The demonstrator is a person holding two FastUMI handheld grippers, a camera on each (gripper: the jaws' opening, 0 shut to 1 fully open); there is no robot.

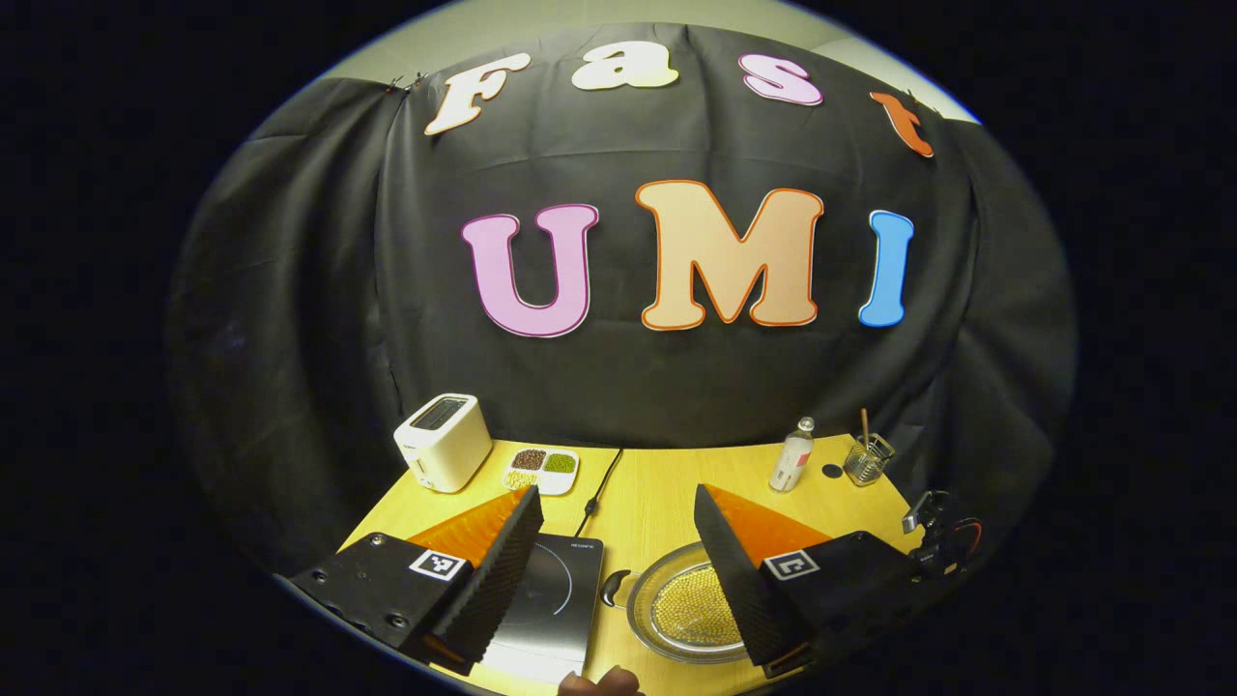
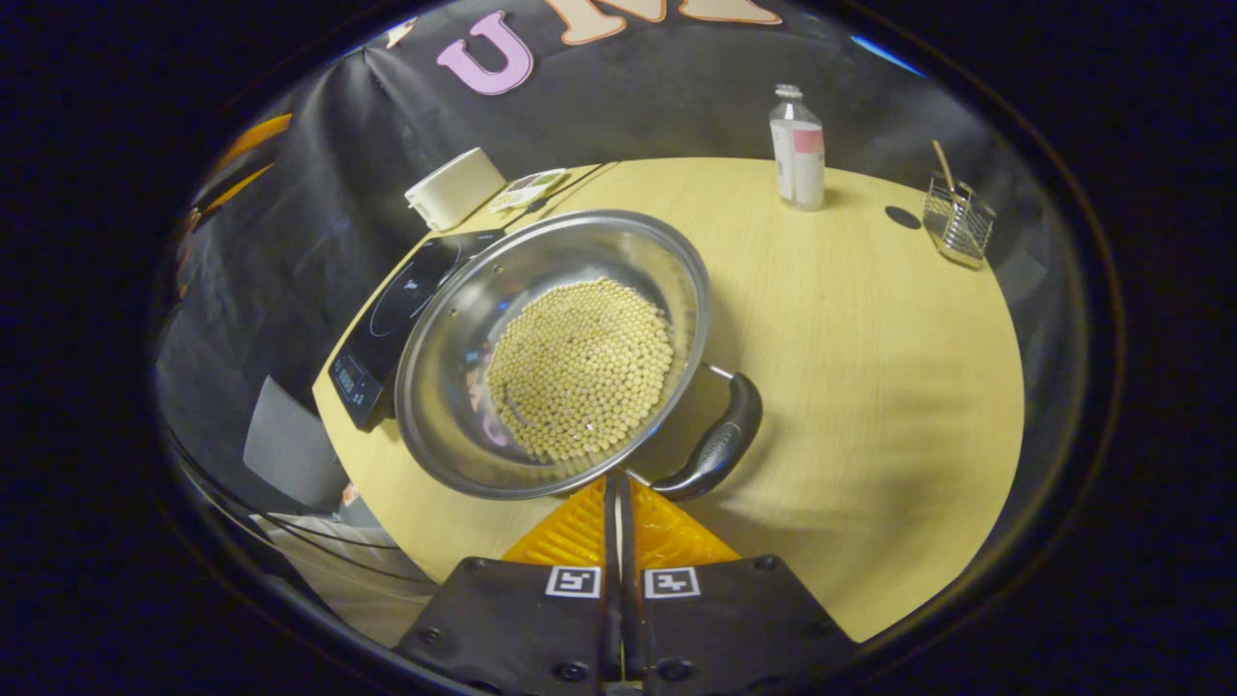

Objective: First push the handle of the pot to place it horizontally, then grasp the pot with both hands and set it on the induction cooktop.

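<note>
Pot (image 2: 464, 387): round, shallow, polished steel, rim bright, inner wall mirror-smooth and throwing back blurred reflections. Its floor is covered with a bed of small round pale-yellow beans (image 2: 580, 367), pebbly in texture. It sits on the table (image 2: 870, 387), pale yellow wood-grain laminate, just beside the induction cooktop (image 2: 401, 309); in the right gripper view the rim overlaps the cooktop's near edge, though whether it touches cannot be told.

Handle (image 2: 717, 445): dark, glossy, curved loop on bright metal brackets, set on the pot's side nearest the right gripper. In this view its long axis runs diagonally, upper right down to lower left, along the rim. In the left gripper view a second dark handle (image 1: 613, 587) shows on the opposite side, toward the cooktop, so the handle-to-handle line runs roughly across that view.

Cooktop: flat black glass slab, rectangular, thin circular ring marked on top, control strip at one end, cable (image 1: 594, 493) trailing to the back of the table.

Right gripper (image 2: 617, 483): fingers pressed together, no gap, nothing between them, tips close to the pot's rim beside the handle.

Left gripper (image 1: 618, 551): fingers spread wide apart, ribbed pads (image 1: 503, 580) facing inward, holding nothing, above the cooktop and pot.

At the back: boxy white toaster (image 1: 443, 441), divided dish (image 1: 541, 470) of seeds, clear bottle (image 2: 797, 145), wire holder (image 2: 957, 222).
</note>
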